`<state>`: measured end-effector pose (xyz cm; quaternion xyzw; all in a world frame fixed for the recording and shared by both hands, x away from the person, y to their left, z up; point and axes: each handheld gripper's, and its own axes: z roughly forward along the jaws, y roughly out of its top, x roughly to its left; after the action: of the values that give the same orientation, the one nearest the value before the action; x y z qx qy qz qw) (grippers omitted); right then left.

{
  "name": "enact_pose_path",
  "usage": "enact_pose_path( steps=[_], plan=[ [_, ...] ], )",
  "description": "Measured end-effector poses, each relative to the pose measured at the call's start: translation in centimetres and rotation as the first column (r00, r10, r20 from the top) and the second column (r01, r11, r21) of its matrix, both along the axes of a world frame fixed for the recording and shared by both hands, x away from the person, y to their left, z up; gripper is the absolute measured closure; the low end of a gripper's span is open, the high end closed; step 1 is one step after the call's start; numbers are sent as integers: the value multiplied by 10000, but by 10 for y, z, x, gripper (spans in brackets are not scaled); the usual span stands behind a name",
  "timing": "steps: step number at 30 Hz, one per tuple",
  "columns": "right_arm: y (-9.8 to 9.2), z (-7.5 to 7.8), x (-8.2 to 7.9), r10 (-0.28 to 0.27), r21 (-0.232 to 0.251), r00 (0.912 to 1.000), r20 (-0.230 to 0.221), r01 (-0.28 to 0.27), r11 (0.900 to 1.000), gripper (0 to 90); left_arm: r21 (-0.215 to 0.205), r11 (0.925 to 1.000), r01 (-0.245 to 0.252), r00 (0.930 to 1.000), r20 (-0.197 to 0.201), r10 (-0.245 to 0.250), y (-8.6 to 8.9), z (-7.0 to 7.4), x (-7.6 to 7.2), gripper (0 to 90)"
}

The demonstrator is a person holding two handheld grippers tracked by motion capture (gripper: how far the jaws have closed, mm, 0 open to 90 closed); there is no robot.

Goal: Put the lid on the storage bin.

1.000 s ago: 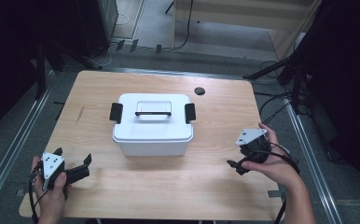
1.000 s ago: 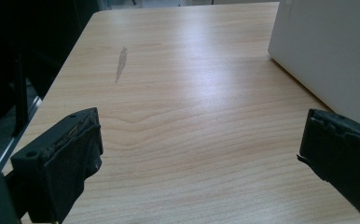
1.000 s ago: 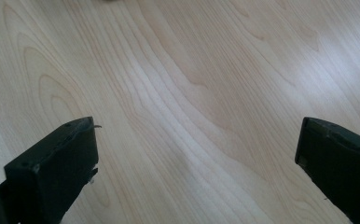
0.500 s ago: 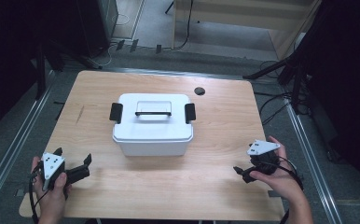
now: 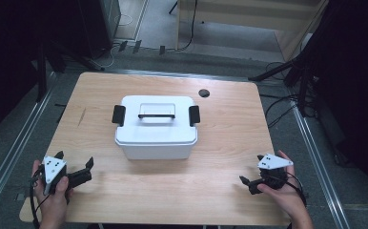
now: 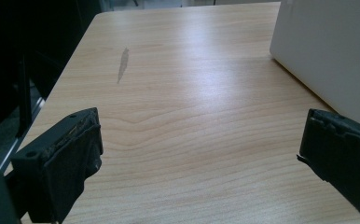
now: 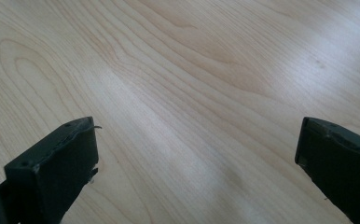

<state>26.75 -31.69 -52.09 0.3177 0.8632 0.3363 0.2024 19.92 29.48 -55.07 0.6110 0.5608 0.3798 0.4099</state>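
White lidded plastic box (image 5: pixel 155 126) at the middle of the pale wooden table (image 5: pixel 220 138), both grippers low by the near edge.

Bare wood lies open on every side of the box; its lid is on, latched by black side clips, contents hidden. The left gripper (image 5: pixel 72 162) near the front-left corner and the right gripper (image 5: pixel 250 178) near the front-right both gape wide, holding nothing, well apart from the box.

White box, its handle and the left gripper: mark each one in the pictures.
white box (image 5: pixel 153 145), high view, on its front wall.
handle (image 5: pixel 157 115), high view, on the middle of the dark bar on the lid.
left gripper (image 5: pixel 75 161), high view, midway between its fingertips.
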Motion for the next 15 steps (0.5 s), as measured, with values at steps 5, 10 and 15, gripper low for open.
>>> enact_pose_path(
  steps=[5, 10, 15],
  plan=[
    [-8, -12, -6, -394, 409, 9992, 19, 393, 9984, 0, 23, 10000, -13, 10000, -27, 13, 0, 0, 0, 0],
    [-14, -19, -12, -609, 902, 9979, 218, 587, 9942, 0, 30, 10000, -24, 10000, -33, 24, 0, 0, 0, 0],
    [-20, -21, -15, -937, 1499, 9947, 414, 866, 9849, 0, 76, 10000, -40, 10000, -22, 40, -1, 0, 0, 0]
  ],
)
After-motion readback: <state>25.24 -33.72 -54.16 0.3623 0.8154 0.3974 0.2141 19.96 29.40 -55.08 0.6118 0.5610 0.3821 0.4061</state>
